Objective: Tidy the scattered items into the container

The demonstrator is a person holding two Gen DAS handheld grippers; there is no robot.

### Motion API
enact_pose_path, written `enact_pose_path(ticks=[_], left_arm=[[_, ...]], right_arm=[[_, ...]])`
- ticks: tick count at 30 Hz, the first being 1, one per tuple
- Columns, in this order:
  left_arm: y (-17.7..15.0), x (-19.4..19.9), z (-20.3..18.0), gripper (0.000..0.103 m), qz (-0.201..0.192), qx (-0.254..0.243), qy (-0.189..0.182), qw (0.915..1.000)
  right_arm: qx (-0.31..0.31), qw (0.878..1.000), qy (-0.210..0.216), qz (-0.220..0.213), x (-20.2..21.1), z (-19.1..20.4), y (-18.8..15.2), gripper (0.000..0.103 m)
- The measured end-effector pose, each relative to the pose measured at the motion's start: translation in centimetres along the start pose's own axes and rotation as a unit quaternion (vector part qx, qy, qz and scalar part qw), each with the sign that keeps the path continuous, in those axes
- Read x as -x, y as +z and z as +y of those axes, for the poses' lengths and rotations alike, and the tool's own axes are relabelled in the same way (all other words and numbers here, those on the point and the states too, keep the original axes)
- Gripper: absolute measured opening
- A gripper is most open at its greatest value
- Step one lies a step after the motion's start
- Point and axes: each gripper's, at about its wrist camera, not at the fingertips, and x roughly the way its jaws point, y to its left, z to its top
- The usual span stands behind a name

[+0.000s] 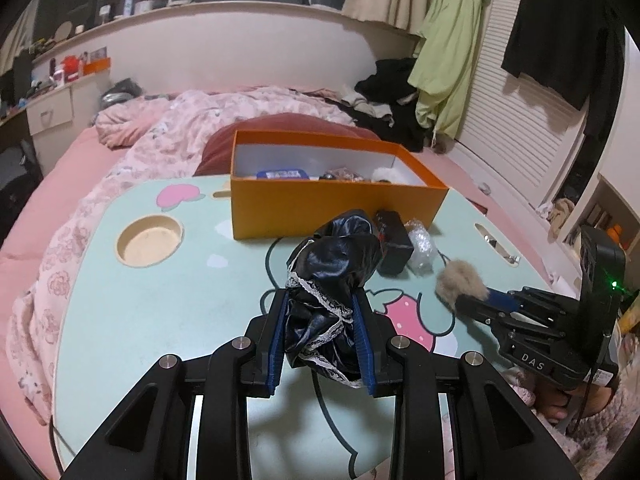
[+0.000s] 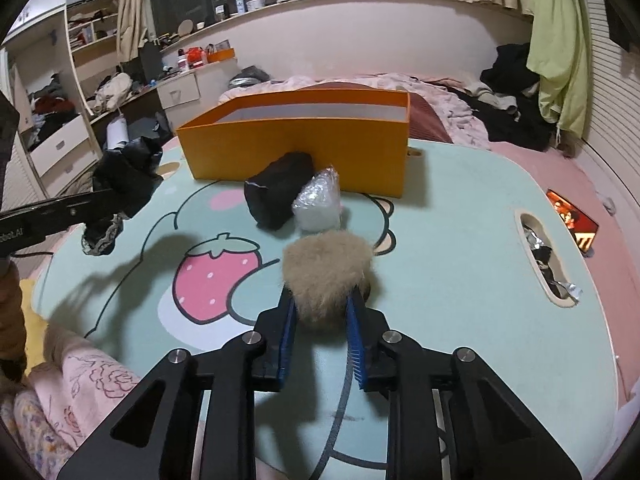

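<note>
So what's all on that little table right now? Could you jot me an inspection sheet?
Surface: mint cartoon table set on a pink bed.
Job's things: orange box partly filled; black pouch and bubble-wrap packet lying before it.
Clutter: wrappers in the table's slot.
Grippers: left gripper shut on black lace-trimmed cloth; right gripper shut on furry pom-pom.
Cables: thin dark cable by the table's edge.
Surroundings: hanging clothes, crowded shelves.

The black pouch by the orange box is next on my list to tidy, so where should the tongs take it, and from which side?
Grip the black pouch across its narrower width, near its upper end, coming from above on the strawberry side. It leans against the orange box, and the bubble-wrap bundle touches its right flank, so a low approach from there looks blocked.
</note>
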Motion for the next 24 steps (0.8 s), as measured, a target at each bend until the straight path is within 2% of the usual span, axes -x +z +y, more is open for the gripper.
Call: enact_pose_path(ticks=[6, 10, 15, 18, 23, 24], left_arm=[[2.0, 0.7, -0.3, 0.029, -0.017, -0.009, -0.005, 0.9998], [4.1, 0.5, -0.7, 0.029, -0.026, -0.023, -0.017, 0.9993], [7.9, -2.4, -1.2, 0.029, -0.015, -0.041, -0.016, 0.9989], [10.1, -4.7, -1.4, 0.029, 0.000, -0.050, -0.016, 0.9986], [12.6, -9.1, -1.1, 0.029, 0.024, -0.047, 0.010, 0.9985], [12.9, -10.1, -0.9, 0.035, 0.033, -0.042, 0.016, 0.9984]], right_arm=[[-0.010, 0.999, 0.026, -0.026, 1.2, 0.1, 1.4, 0.024], [-0.031, 0.997, 0.056, -0.044, 1.9, -0.5, 3.8, 0.024], [-0.015, 0.997, 0.032, -0.073, 1.5, -0.5, 8.1, 0.024], [-0.032, 0.996, 0.034, -0.070, -0.2, -1.1, 11.0, 0.024], [-0.048, 0.998, 0.016, -0.045, -4.1, -1.9, 14.1, 0.024], [-0.048, 0.998, 0.008, -0.040, -5.1, -1.9, 14.6, 0.024]])
